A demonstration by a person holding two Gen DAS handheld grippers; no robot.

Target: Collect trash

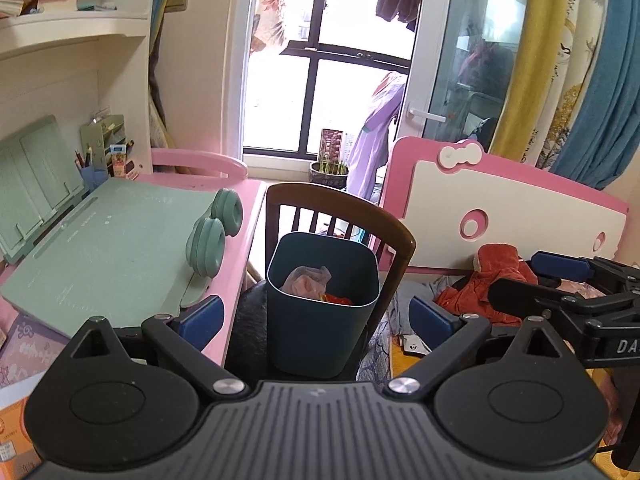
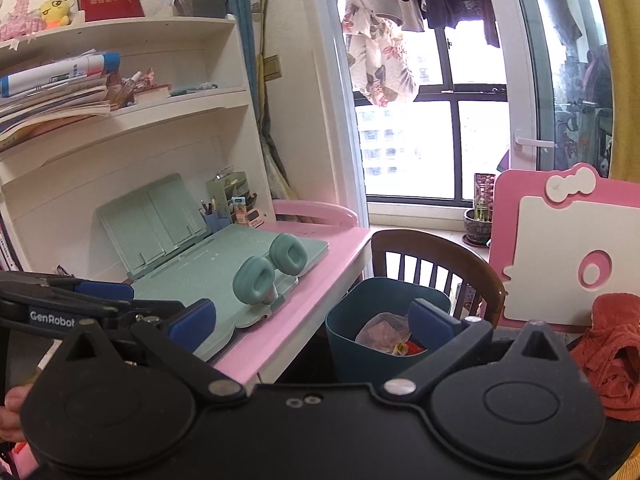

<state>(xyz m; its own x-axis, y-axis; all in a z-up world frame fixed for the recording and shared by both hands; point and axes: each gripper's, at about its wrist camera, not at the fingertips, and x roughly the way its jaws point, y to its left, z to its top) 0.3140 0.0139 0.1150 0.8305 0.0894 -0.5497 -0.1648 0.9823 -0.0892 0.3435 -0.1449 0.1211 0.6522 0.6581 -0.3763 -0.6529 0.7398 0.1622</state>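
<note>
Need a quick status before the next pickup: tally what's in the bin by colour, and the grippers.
Pale pink crumpled bag in the bin: 1
Red wrapper scrap: 1
Open, empty grippers: 2, left and right
Total: 4

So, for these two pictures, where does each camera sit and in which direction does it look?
Left wrist: sits on the left tool, facing the teal bin on the wooden chair before the balcony window; its own open blue fingers show, the right tool at right.
Right wrist: sits on the right tool, facing the pink desk and shelves, the bin lower right; its open fingers, the left tool and a fingertip at lower left show.
Shared: bin, chair, desk, green headphones, window.
</note>
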